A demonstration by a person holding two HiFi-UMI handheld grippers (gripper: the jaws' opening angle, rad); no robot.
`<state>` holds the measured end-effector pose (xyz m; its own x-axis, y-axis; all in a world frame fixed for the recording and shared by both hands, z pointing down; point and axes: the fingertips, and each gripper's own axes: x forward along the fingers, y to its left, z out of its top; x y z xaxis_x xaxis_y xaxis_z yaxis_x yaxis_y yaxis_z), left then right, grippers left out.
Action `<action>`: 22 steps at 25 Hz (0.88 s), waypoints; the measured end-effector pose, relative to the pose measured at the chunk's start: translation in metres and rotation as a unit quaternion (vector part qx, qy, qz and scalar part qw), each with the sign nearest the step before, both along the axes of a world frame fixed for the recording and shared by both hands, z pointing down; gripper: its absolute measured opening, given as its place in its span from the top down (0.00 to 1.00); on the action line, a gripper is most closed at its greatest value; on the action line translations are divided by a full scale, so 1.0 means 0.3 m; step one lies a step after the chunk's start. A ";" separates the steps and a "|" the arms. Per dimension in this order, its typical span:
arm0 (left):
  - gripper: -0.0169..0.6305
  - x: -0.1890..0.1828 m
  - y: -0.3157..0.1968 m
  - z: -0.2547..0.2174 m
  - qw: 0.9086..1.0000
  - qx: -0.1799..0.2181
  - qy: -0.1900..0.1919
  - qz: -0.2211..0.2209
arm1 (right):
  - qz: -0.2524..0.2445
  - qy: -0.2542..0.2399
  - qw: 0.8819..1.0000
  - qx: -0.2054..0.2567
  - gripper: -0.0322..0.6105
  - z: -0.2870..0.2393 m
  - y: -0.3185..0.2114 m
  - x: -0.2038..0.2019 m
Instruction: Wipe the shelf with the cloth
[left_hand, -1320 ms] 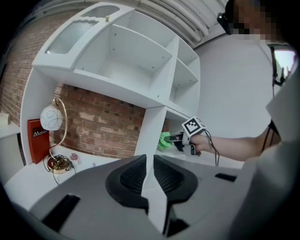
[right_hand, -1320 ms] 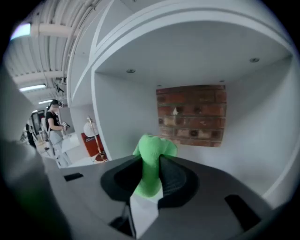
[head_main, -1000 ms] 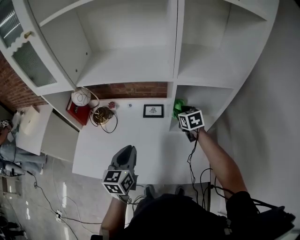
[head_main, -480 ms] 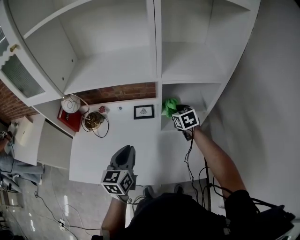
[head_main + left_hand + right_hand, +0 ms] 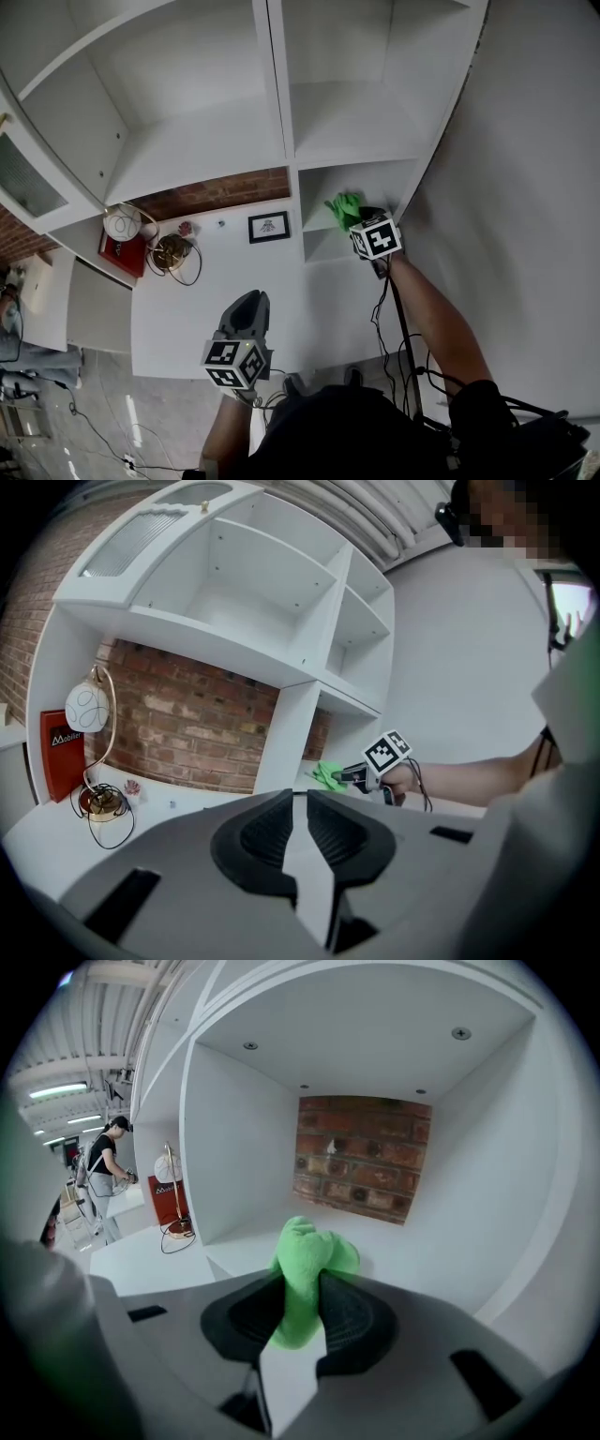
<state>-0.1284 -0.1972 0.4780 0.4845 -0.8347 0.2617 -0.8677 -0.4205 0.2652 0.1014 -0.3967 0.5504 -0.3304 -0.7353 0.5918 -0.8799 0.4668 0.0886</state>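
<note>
The right gripper point(image 5: 298, 1290) pinches the green cloth point(image 5: 305, 1255) between its fingers. The bunch pokes forward into the low right-hand compartment of the shelf point(image 5: 422, 1260); I cannot tell whether it touches the board. To wipe well, press the cloth flat on the board, sweep from the brick back wall point(image 5: 361, 1157) outward and into both corners, and keep the fingers off the paint. The left gripper point(image 5: 250, 302), fingers pressed together on nothing, hangs over the tabletop point(image 5: 187, 300), well apart.

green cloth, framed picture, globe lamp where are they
green cloth point(image 5: 309, 1255), right gripper view, bunched upper part
framed picture point(image 5: 268, 227), head view, centre of the print
globe lamp point(image 5: 87, 708), left gripper view, white globe
</note>
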 end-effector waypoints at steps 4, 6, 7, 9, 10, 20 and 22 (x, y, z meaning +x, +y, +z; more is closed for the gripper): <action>0.90 0.028 -0.012 0.001 1.000 -0.001 0.000 0.012 | 0.026 0.022 0.999 0.010 0.80 -0.010 0.006 0.080; 0.90 0.037 -0.020 -0.003 1.000 0.000 0.001 0.016 | 0.038 0.042 0.998 0.013 0.80 -0.010 0.006 0.120; 0.90 0.040 -0.025 -0.005 1.000 0.001 0.001 0.017 | 0.042 0.050 0.998 0.014 0.80 -0.008 0.004 0.136; 0.90 0.051 -0.034 -0.005 1.000 0.002 0.002 0.021 | 0.050 0.064 0.997 0.013 0.80 0.001 0.004 0.167; 0.90 0.057 -0.036 -0.002 1.000 0.001 0.003 0.024 | 0.056 0.071 0.996 0.012 0.80 0.002 0.006 0.182; 0.90 0.103 -0.043 0.043 0.998 -0.013 0.002 0.056 | 0.073 0.255 0.962 0.059 0.81 -0.013 0.006 0.285; 0.90 0.108 -0.048 0.047 0.998 -0.015 0.002 0.061 | 0.074 0.311 0.944 0.076 0.81 -0.019 0.006 0.298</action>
<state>-0.0960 -0.2116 0.4921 0.5822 -0.7618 0.2840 -0.8101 -0.5141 0.2818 0.1907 -0.3950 0.5448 0.1592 -0.8386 0.5209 -0.6899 0.2829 0.6663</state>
